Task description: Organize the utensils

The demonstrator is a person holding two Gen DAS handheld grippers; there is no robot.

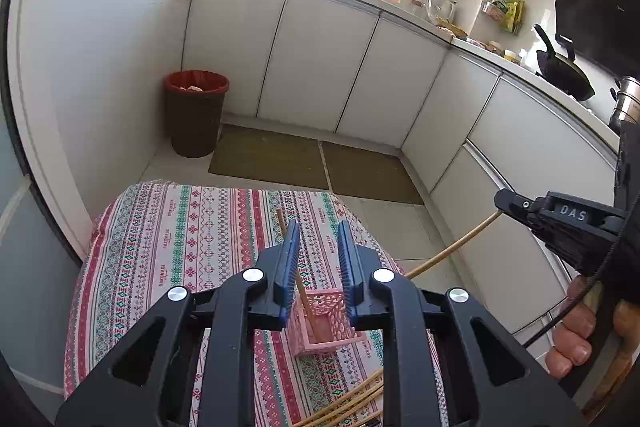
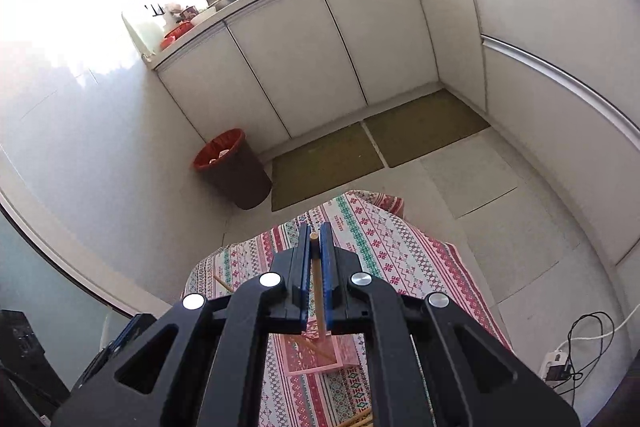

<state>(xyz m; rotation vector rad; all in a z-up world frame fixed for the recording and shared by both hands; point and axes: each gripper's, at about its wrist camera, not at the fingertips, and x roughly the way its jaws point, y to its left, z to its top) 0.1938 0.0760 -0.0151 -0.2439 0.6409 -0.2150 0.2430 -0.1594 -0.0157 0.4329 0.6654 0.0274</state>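
Observation:
A pink lattice basket (image 1: 330,311) stands on the patterned tablecloth (image 1: 180,235). One wooden chopstick (image 1: 306,301) leans in the basket. It passes close by the left pad of my left gripper (image 1: 319,229), which is open with a clear gap to the other pad. My right gripper (image 2: 316,229) is shut on a second chopstick (image 2: 317,287), held above the basket (image 2: 316,355). In the left wrist view the right gripper (image 1: 502,201) comes in from the right, its chopstick (image 1: 452,247) slanting down toward the basket. Several loose chopsticks (image 1: 352,403) lie at the table's near edge.
The small table drops off to tiled floor on all sides. A dark bin with a red liner (image 1: 196,113) stands by the wall. Two olive floor mats (image 1: 316,163) lie before white cabinets (image 1: 320,59). A power strip with cables (image 2: 556,363) lies on the floor to the right.

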